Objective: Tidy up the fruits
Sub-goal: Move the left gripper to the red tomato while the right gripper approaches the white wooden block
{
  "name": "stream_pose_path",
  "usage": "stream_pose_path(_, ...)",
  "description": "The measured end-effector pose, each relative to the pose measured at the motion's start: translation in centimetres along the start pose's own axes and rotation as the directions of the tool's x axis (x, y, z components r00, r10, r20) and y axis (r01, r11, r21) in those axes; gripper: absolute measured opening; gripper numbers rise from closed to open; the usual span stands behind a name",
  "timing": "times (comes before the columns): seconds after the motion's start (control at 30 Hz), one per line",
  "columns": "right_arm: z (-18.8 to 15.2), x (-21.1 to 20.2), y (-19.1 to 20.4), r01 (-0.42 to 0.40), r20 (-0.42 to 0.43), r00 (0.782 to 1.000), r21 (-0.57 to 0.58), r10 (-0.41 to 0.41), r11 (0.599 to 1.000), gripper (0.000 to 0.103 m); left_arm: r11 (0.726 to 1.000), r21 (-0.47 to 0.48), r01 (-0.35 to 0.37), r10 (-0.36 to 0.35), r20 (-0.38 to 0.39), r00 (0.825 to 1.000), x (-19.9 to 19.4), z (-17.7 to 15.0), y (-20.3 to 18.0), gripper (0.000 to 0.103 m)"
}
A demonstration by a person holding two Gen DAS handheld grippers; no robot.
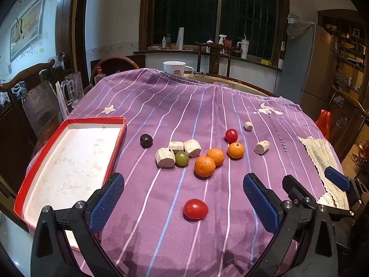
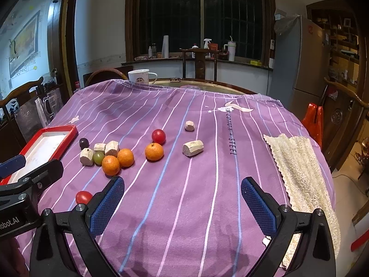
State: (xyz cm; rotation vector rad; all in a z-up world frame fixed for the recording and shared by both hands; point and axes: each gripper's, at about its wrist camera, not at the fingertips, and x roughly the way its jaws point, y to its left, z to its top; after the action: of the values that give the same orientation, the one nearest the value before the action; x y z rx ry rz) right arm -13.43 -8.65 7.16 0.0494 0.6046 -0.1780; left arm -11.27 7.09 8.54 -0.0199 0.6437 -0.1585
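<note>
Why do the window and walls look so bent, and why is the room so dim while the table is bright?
Left wrist view: the fisheye lens bows the window frame, corners go black; lamp light falls on the purple cloth, and the tomato casts a soft shadow. Right wrist view: same bending, dark night panes, the towel bright, the fruit sharp.

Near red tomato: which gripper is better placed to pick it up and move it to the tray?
Left. The near tomato lies just ahead of the open left gripper, with the tray on that side. The right gripper faces bare cloth.
</note>
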Motion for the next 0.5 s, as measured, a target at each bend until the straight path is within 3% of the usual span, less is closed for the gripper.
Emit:
stream_pose_path(0.13,0.0,0.8,-0.1,-0.009,-0.021,1.0,0.003,0.009,1.0,0.103,1.0,0.003,0.011,-0.011,-0.018,1.0,0.7,0.4,0.8,0.103)
stream_pose_path(0.2,0.1,1.4,-0.5,-0.018,-0.037,0.999,0.006,0.018,1.0,0.103,1.0,-0.012,-0.023,0.023,-0.004,1.0,0.8,1.0,2.4,0.103)
stream_pose_path(0.4,0.9,2.7,-2.4,-0.001,-0.06,0.998,0.015,0.002,1.0,0.103,0.983,-0.163,-0.088,0.086,-0.018,0.996,1.4,2.1,9.2,0.103)
stream_pose_path(0.5,1.4,3.7,-3.0,-0.024,-0.085,0.996,0.032,0.027,0.999,0.103,0.977,-0.197,-0.075,0.069,-0.039,0.997,2.0,2.0,10.5,0.103)
